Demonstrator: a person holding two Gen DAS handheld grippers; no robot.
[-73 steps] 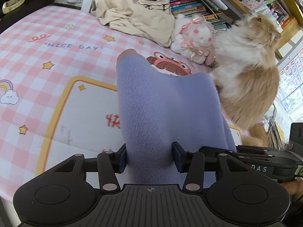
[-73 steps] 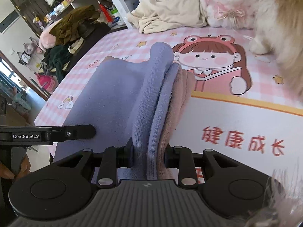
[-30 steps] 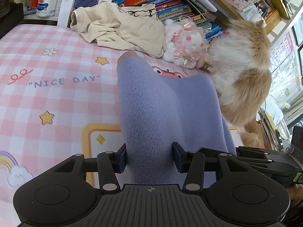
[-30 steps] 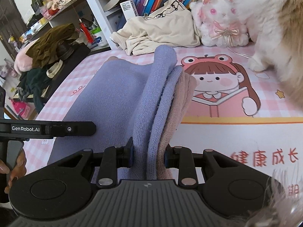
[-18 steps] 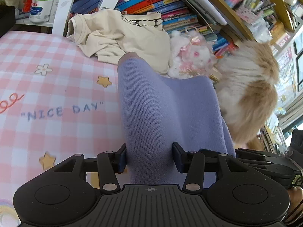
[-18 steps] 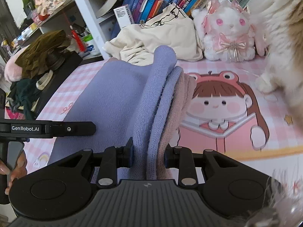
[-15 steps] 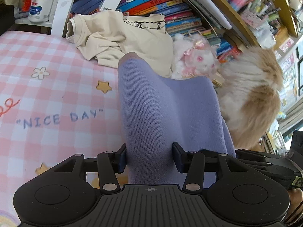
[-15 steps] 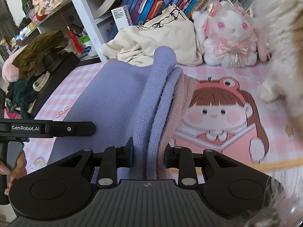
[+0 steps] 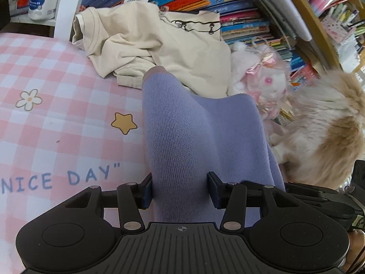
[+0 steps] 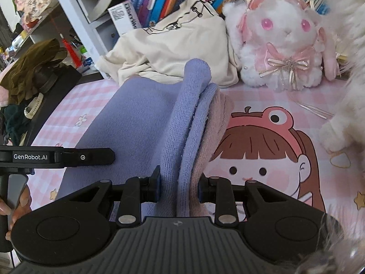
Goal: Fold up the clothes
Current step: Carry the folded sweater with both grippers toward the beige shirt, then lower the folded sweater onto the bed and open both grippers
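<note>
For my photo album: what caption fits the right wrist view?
Right gripper clamps a folded lilac garment near a plush bunny.

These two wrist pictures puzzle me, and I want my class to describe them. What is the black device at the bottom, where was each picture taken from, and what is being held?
Each picture comes from a camera on a hand-held claw, looking along its fingers. A person holds one per hand. The left claw and right claw both grip a folded lilac garment above a pink checked mat. Beyond it lie a cream shirt, a plush rabbit, a fluffy animal and shelves of books.
</note>
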